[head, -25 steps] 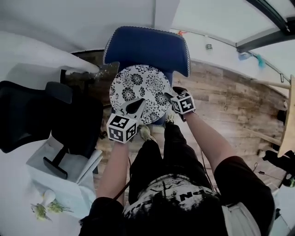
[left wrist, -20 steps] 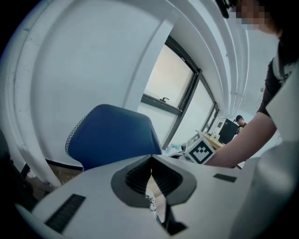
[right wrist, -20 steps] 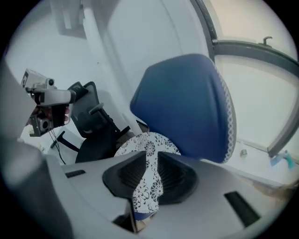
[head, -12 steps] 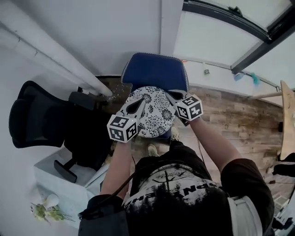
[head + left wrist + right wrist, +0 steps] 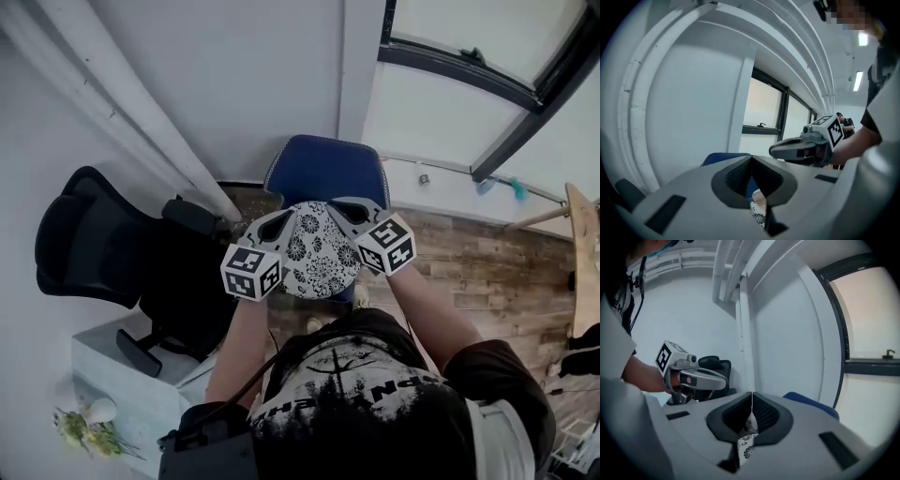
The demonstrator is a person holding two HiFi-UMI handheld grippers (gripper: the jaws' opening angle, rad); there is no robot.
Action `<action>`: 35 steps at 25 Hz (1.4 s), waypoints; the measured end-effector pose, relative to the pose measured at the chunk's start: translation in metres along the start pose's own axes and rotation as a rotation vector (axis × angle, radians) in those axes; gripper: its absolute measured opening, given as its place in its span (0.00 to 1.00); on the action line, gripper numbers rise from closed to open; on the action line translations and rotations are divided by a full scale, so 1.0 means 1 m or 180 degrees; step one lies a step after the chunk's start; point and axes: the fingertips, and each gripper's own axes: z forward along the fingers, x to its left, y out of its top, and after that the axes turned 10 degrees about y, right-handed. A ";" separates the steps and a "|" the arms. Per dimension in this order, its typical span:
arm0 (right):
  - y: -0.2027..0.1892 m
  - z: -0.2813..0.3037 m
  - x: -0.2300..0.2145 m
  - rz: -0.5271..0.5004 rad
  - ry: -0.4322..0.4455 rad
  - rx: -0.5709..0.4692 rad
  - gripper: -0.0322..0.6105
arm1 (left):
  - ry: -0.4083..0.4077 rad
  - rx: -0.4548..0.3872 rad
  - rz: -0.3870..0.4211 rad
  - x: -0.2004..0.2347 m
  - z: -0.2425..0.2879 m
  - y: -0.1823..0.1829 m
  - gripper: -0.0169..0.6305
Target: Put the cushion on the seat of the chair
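Observation:
A round cushion (image 5: 319, 255) with a black-and-white flower print hangs in the air in front of the blue chair (image 5: 323, 173), covering most of its seat in the head view. My left gripper (image 5: 284, 220) is shut on the cushion's left edge, and a strip of the print (image 5: 759, 214) shows under its jaws (image 5: 751, 161). My right gripper (image 5: 343, 208) is shut on the right edge; its jaws have just closed, pinching the printed fabric (image 5: 746, 448) between them (image 5: 752, 405). Each gripper sees the other (image 5: 797, 150) (image 5: 701, 378) across the cushion.
A black office chair (image 5: 103, 244) stands left of the blue chair. A white pipe (image 5: 141, 122) slants down the wall behind it. A white surface with a small flower bunch (image 5: 89, 429) is at lower left. Wooden floor (image 5: 478, 267) stretches to the right under a window (image 5: 469, 80).
Both grippers have risen together with the cushion, which has gone from low over the blue chair's seat to hanging higher in front of its backrest.

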 end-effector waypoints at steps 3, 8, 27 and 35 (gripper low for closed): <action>0.015 -0.001 0.020 -0.0060 0.0078 -0.0112 0.08 | 0.0127 -0.0039 0.0105 0.008 -0.021 0.000 0.05; 0.023 -0.001 0.043 -0.0194 0.0133 -0.0168 0.08 | 0.0238 -0.0104 0.0099 0.015 -0.049 -0.001 0.05; 0.019 0.021 0.077 -0.0197 0.0140 -0.0128 0.08 | 0.0422 -0.0167 0.0006 0.048 -0.106 -0.018 0.05; 0.021 0.032 0.095 -0.0283 0.0181 -0.0081 0.08 | 0.0469 -0.0137 -0.0025 0.056 -0.119 -0.028 0.05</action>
